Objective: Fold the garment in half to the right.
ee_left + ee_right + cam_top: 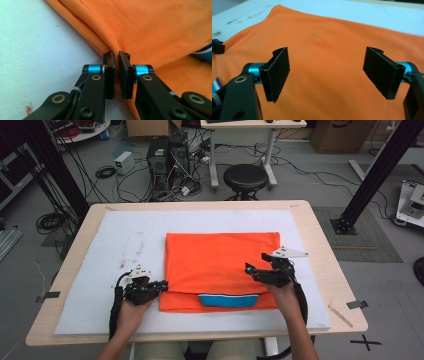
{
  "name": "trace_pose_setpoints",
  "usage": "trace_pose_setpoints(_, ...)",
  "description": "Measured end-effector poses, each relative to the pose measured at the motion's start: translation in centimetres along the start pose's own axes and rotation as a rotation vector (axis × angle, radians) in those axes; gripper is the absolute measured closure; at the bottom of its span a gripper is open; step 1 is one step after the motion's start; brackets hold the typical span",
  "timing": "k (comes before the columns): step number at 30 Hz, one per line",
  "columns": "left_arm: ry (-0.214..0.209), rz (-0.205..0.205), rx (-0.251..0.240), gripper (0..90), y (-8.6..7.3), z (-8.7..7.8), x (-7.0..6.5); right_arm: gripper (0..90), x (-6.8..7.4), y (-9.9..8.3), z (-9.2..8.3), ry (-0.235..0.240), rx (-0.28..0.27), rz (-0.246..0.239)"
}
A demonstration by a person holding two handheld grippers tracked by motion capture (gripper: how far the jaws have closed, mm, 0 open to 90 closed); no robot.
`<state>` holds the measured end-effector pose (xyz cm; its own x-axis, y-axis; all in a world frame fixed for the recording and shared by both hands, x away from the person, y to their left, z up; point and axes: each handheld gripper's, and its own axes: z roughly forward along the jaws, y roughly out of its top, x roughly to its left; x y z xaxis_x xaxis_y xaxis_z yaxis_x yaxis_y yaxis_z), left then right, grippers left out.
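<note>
An orange shirt (222, 262) lies folded flat on a white mat (130, 235), its blue-and-white collar (227, 300) at the near edge. My left gripper (164, 284) lies low at the shirt's left edge. In the left gripper view its jaws (116, 53) are shut on a raised fold of the orange cloth (155, 27). My right gripper (248, 269) hovers over the shirt's right half and points left. In the right gripper view it (327, 72) stands wide open above the cloth (329, 37), with nothing between the pads.
The mat covers most of a wooden table (325, 250), with bare mat to the left of and behind the shirt. A black stool (245, 177), computer towers (167, 155) and cables stand on the floor beyond the table's far edge.
</note>
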<state>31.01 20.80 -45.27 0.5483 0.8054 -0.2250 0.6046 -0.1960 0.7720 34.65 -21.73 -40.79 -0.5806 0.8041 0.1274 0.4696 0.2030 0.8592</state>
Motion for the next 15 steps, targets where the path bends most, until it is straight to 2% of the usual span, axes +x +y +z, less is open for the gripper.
trace_pose_setpoints(3, -0.011, -0.002, 0.0, 84.1, 0.0, 0.0, 0.1, 21.9, 0.5, 1.2, 2.0, -0.004, 0.017, -0.073)
trace_pose_setpoints(7, -0.019, -0.007, 0.002, 84.1, 0.0, -0.1, 0.2, 21.9, 1.4, 2.9, 4.3, 0.025, 0.029, -0.107)
trace_pose_setpoints(9, -0.02, -0.008, 0.004, 84.1, 0.0, -0.1, 0.2, 21.9, 2.1, 3.9, 5.9, 0.064, 0.029, -0.126)
trace_pose_setpoints(12, -0.014, -0.004, 0.0, 83.9, 0.0, -0.1, 0.1, 21.9, 3.0, 4.8, 7.6, 0.09, 0.029, -0.149)
trace_pose_setpoints(15, -0.02, -0.008, 0.003, 83.8, 0.0, -0.1, 0.2, 21.9, 3.8, 5.5, 9.2, 0.129, 0.022, -0.144)
